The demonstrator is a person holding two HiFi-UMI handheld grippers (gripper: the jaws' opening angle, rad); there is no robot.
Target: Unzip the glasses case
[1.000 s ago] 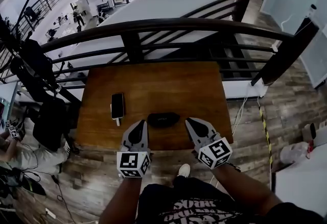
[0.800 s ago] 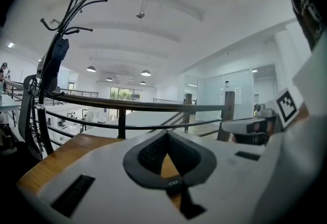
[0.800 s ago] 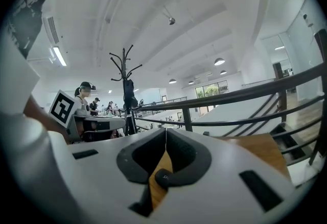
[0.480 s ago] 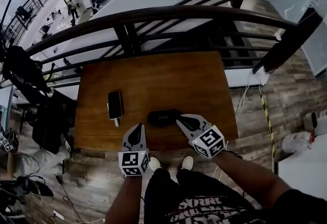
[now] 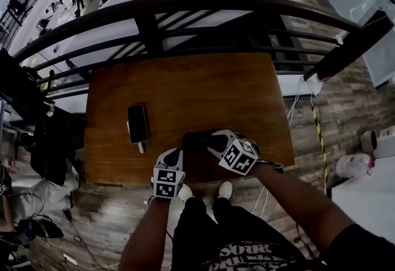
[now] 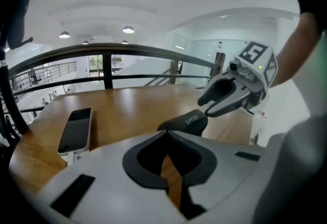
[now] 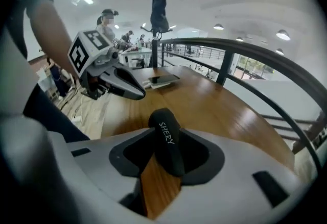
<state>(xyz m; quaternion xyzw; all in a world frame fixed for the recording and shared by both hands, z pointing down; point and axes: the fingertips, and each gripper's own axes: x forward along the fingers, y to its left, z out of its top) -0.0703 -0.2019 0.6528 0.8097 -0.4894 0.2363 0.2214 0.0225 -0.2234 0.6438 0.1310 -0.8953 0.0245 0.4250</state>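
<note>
The black glasses case [image 5: 196, 140] lies near the front edge of the wooden table [image 5: 185, 87]. My right gripper [image 5: 213, 139] has come down over the case's right end. In the right gripper view the case [image 7: 166, 139] lies between the jaws, which are opening, with bare wood showing on its left side. My left gripper [image 5: 175, 154] hangs at the table's front edge, just left of the case and apart from it. Its jaws [image 6: 166, 134] are shut with nothing in them. From there the case [image 6: 186, 122] and the right gripper [image 6: 205, 107] show ahead.
A phone [image 5: 137, 123] lies on the table left of the case, with a small white piece at its near end. A dark curved railing [image 5: 185, 7] runs behind the table. Below it is wooden floor, and the person's shoes [image 5: 223, 190] show by the table's front edge.
Both grippers have dropped from in front of the table down to its surface. The right one moved left over the case's right end and its jaws opened. The left stayed shut.
</note>
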